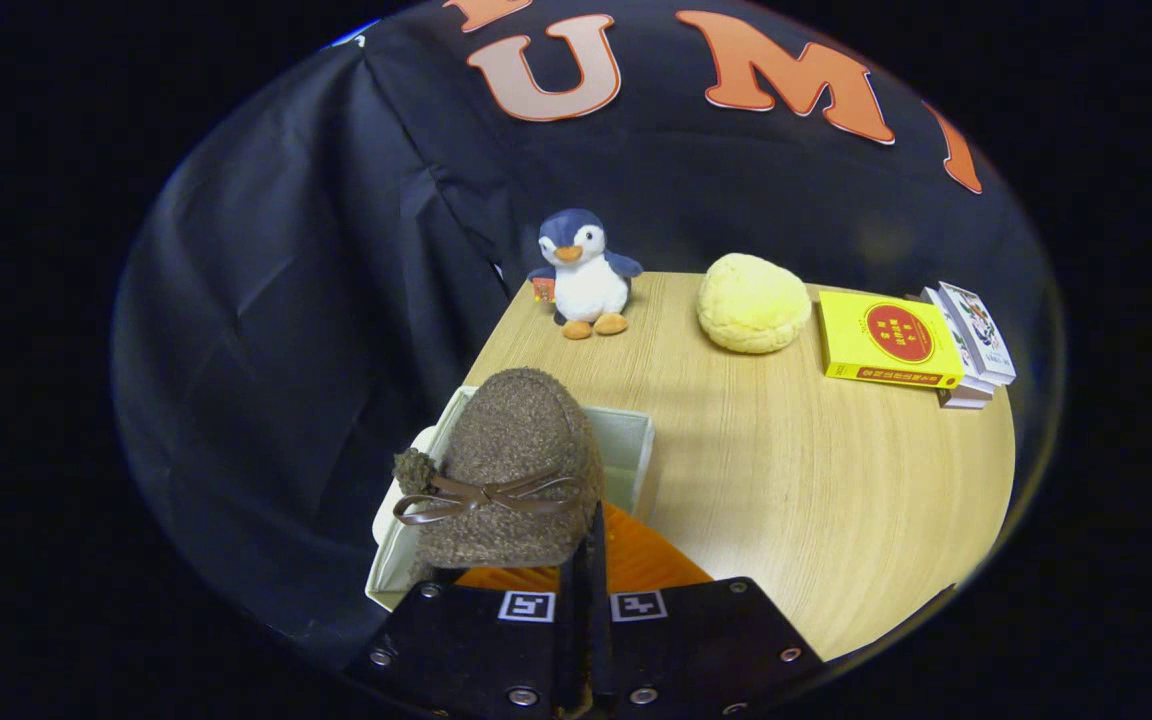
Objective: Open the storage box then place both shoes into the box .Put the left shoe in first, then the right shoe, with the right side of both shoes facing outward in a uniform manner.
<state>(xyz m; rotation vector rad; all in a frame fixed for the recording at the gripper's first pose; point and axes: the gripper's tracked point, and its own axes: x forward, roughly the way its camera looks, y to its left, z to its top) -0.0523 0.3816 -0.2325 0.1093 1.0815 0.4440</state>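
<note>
Woolly brown, with a thin leather-like bow across its top, the shoe [511, 470] you hold hangs over the open white storage box [626, 450] at the table's [786, 480] near-left corner, its rounded toe pointing away from you. Your jaws are nearly closed, pinching its rear edge.

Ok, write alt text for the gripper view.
The gripper, fingers nearly closed, holds a fuzzy brown shoe with a bow over an open white storage box at a wooden table's edge. Beyond sit a plush penguin, yellow cushion and books.
</note>
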